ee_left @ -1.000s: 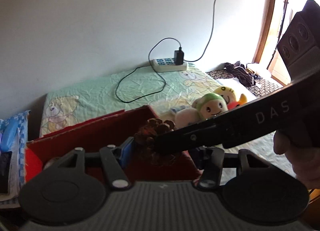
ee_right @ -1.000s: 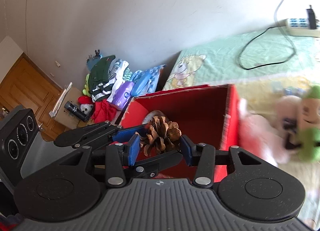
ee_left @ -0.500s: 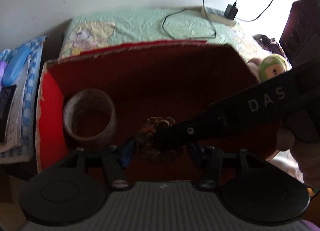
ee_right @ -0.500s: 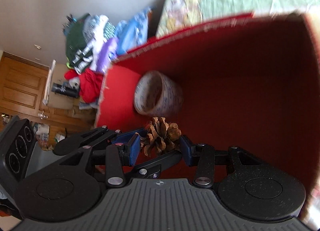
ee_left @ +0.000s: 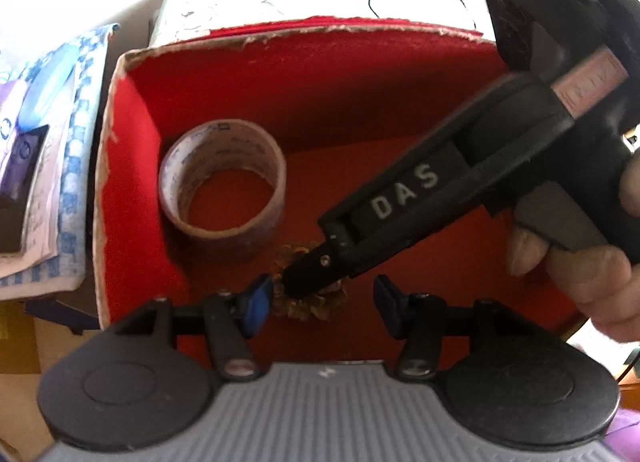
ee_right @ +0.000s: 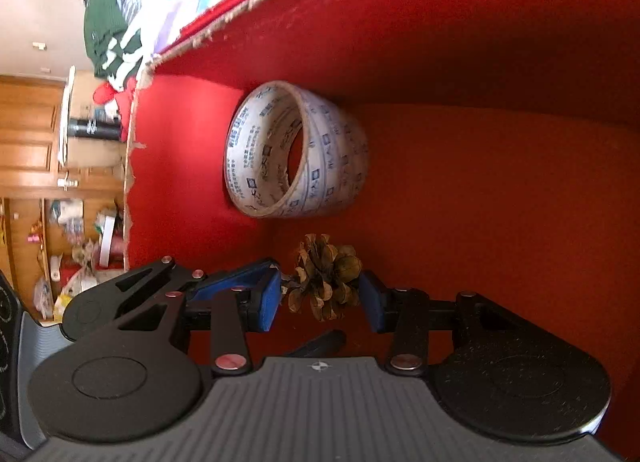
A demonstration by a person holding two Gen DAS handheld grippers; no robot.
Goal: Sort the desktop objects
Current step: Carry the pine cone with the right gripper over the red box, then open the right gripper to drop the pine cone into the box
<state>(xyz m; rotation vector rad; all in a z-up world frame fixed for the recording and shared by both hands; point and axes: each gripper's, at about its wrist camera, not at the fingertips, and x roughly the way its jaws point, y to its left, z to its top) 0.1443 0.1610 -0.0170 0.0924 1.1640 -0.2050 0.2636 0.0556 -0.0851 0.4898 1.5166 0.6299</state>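
Observation:
A brown pine cone point(ee_right: 324, 282) sits between the blue pads of my right gripper point(ee_right: 320, 294), which is shut on it low inside the red box point(ee_right: 480, 41). In the left wrist view only part of the pine cone point(ee_left: 316, 308) shows, the rest hidden under a right gripper finger point(ee_left: 308, 278). My left gripper point(ee_left: 320, 302) stands open around it, the left pad close to the cone and the right pad apart. A left finger point(ee_right: 236, 282) shows beside the cone. A roll of printed tape point(ee_left: 172, 181) point(ee_right: 328, 157) lies in the box's left corner, just beyond the cone.
The red box's walls point(ee_left: 320, 73) close in on all sides. A hand point(ee_left: 592, 274) holds the right gripper. Papers on a blue checked cloth point(ee_left: 68, 149) lie left of the box. Piled clothes point(ee_right: 112, 21) and wooden cabinets point(ee_right: 28, 141) stand beyond it.
Both grippers have gone down together from above the box rim to deep inside it, with the pine cone still between them. The tape roll and the box floor are now much nearer.

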